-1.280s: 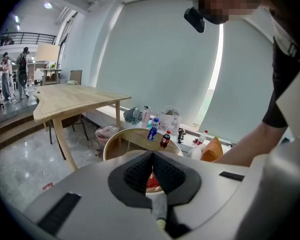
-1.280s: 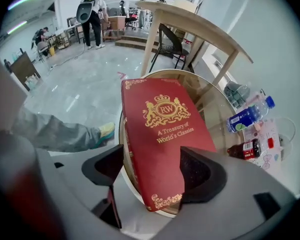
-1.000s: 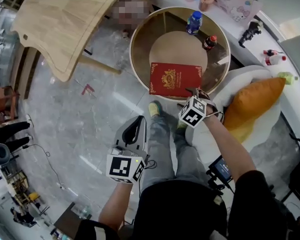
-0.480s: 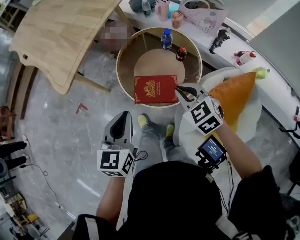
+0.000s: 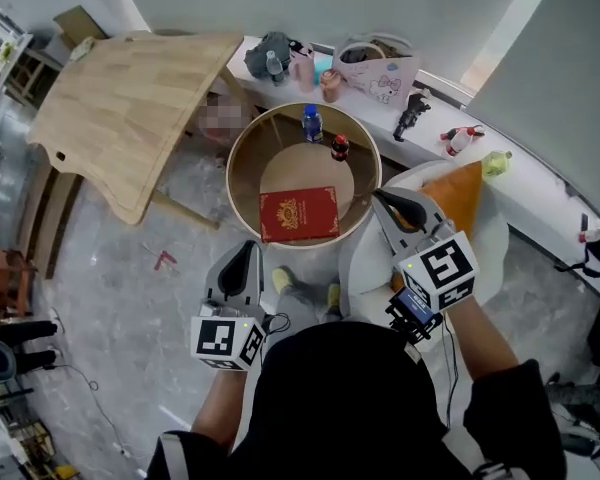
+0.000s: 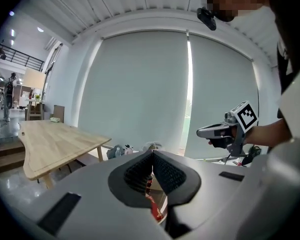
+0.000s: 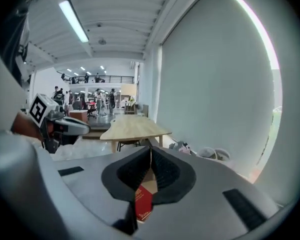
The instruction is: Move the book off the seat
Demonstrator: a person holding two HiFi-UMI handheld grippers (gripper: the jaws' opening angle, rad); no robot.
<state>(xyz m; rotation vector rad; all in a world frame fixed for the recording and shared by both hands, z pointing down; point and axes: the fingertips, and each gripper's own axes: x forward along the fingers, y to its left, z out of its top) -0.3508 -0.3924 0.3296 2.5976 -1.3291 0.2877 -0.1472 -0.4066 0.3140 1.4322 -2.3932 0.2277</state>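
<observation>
The red book (image 5: pixel 298 214) lies flat on the round glass table (image 5: pixel 250 143), near its front rim. Right of the table is the white seat (image 5: pixel 493 236) with an orange cushion (image 5: pixel 459 192) on it. My right gripper (image 5: pixel 379 197) hangs above the seat's left edge, right of the book and apart from it. Its jaws have just been closing and are shut on nothing (image 7: pixel 150 154). Also shut and empty, my left gripper (image 5: pixel 250 249) is held in front of the table (image 6: pixel 152 156). A strip of the book (image 7: pixel 142 202) shows below the right jaws.
A blue bottle (image 5: pixel 311 123) and a dark red-capped bottle (image 5: pixel 339 148) stand at the table's far side. A wooden table (image 5: pixel 130 98) fills the upper left. A white ledge (image 5: pixel 430 118) with bags and small items runs behind. The person's feet (image 5: pixel 280 280) stand by the table.
Both grippers rose, the right one far more, lifting away from the book's right edge while its jaws went from open to shut. The book stayed on the round table.
</observation>
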